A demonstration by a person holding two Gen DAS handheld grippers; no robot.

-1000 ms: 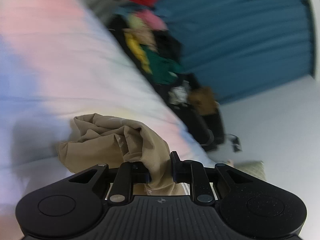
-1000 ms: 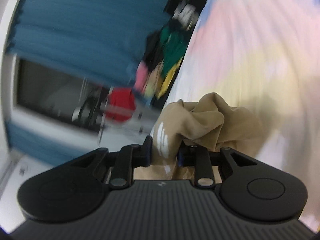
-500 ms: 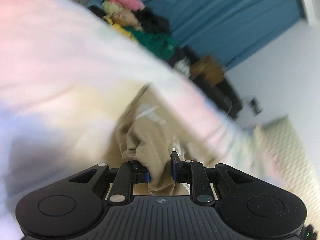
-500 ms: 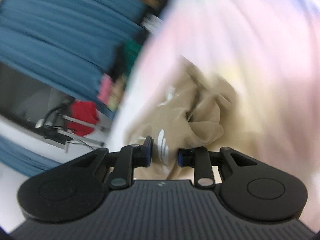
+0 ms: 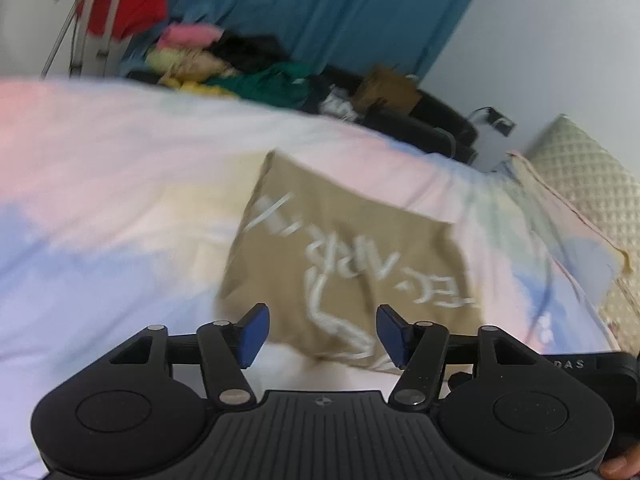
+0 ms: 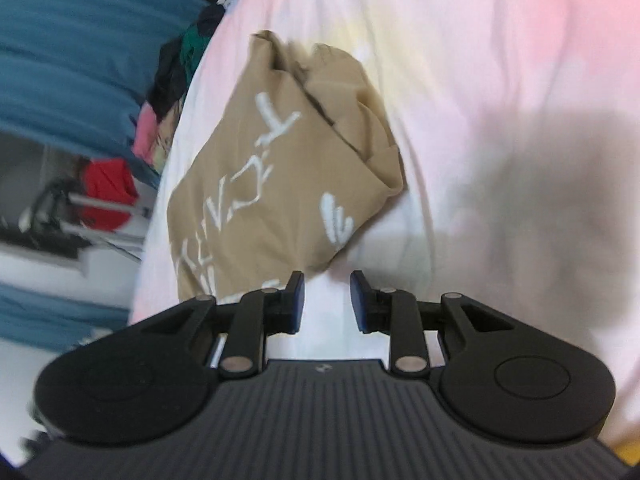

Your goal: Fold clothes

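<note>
A tan garment with white lettering [image 5: 344,256] lies spread on the pastel bedsheet [image 5: 120,168]. It also shows in the right wrist view [image 6: 280,168], with a bunched fold along its right side. My left gripper [image 5: 322,336] is open and empty, just above the garment's near edge. My right gripper [image 6: 327,300] is open and empty, just short of the garment's near corner.
A pile of mixed clothes [image 5: 248,68] lies along the far edge of the bed, in front of a blue curtain [image 5: 328,8]. A quilted pillow [image 5: 588,184] sits at the right. A red garment [image 5: 132,4] hangs on a rack at the far left.
Both grippers were shut on the bunched tan garment and have let go. The garment now lies spread out on the sheet and both grippers have drawn back.
</note>
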